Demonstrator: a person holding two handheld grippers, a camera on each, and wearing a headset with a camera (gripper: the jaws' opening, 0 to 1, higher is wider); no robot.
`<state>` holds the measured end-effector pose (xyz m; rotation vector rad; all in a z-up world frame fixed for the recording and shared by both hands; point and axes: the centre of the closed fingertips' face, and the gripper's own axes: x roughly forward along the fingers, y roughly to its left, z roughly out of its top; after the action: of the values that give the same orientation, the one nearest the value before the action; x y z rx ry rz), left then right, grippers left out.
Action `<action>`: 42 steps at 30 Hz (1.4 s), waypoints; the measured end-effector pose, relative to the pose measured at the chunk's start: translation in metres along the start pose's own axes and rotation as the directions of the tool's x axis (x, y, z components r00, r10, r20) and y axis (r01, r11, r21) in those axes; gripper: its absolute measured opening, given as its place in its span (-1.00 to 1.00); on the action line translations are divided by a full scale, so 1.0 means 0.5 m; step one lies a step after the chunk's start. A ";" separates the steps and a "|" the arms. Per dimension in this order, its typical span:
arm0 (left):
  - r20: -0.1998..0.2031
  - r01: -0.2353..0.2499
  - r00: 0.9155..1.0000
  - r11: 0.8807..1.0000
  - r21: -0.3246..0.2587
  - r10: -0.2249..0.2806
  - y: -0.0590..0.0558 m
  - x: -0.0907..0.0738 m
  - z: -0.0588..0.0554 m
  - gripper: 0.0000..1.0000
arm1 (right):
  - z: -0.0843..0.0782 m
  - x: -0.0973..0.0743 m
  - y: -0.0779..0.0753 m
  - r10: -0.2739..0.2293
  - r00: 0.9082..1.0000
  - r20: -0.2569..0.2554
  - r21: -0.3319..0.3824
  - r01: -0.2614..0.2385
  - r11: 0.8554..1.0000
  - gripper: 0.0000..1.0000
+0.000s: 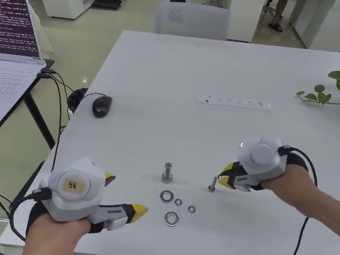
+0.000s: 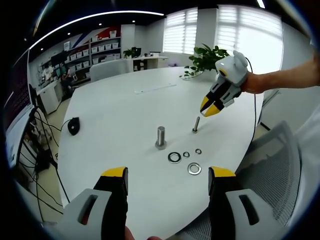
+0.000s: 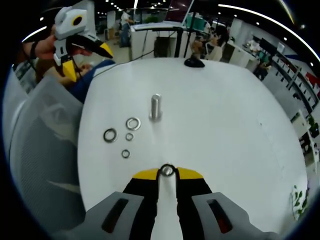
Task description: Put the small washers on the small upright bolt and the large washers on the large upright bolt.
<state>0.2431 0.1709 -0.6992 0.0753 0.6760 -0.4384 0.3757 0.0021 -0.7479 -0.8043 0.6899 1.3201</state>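
Observation:
The large upright bolt [image 1: 167, 172] stands on the white table [image 1: 175, 79], and the small upright bolt [image 1: 212, 185] is to its right. In front of them lie two large washers [image 1: 167, 196] [image 1: 171, 218] and two small washers [image 1: 178, 202] [image 1: 192, 209]. My right gripper [image 1: 227, 178] is just right of the small bolt, its yellow tips close together and holding nothing. In the right gripper view the small bolt [image 3: 167, 171] sits right at the tips [image 3: 167, 176]. My left gripper [image 1: 124, 194] hovers open at the near left, empty, facing the washers [image 2: 174, 157].
A black mouse [image 1: 102, 105] with its cable lies at the table's left edge. A white power strip [image 1: 234, 102] sits farther back, and plant leaves [image 1: 321, 95] reach in at the right. A laptop [image 1: 13, 53] is on a side desk and a chair [image 1: 191, 20] behind.

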 end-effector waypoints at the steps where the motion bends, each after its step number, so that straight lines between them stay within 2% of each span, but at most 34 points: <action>1: 0.001 -0.001 1.000 1.000 -0.002 0.001 0.000 0.000 0.000 0.29 | 0.001 0.003 -0.001 0.003 1.000 -0.005 -0.007 -0.003 1.000 -0.73; 11: -0.001 -0.009 1.000 1.000 -0.009 0.009 0.004 -0.004 -0.006 0.30 | -0.002 0.026 0.003 0.036 0.998 -0.053 -0.041 -0.038 0.998 -0.73; 32: -0.004 -0.006 1.000 1.000 -0.010 0.006 0.007 -0.004 -0.006 0.29 | -0.010 0.036 0.003 0.046 0.993 -0.105 -0.082 -0.054 0.995 -0.73; 42: -0.004 -0.005 1.000 1.000 -0.010 0.005 0.006 -0.002 -0.007 0.29 | -0.025 0.050 0.005 0.056 0.989 -0.139 -0.090 -0.069 0.993 -0.72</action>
<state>0.2416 0.1750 -0.7016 0.0685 0.6820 -0.4299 0.3769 0.0059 -0.7758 -0.9633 0.7705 1.3720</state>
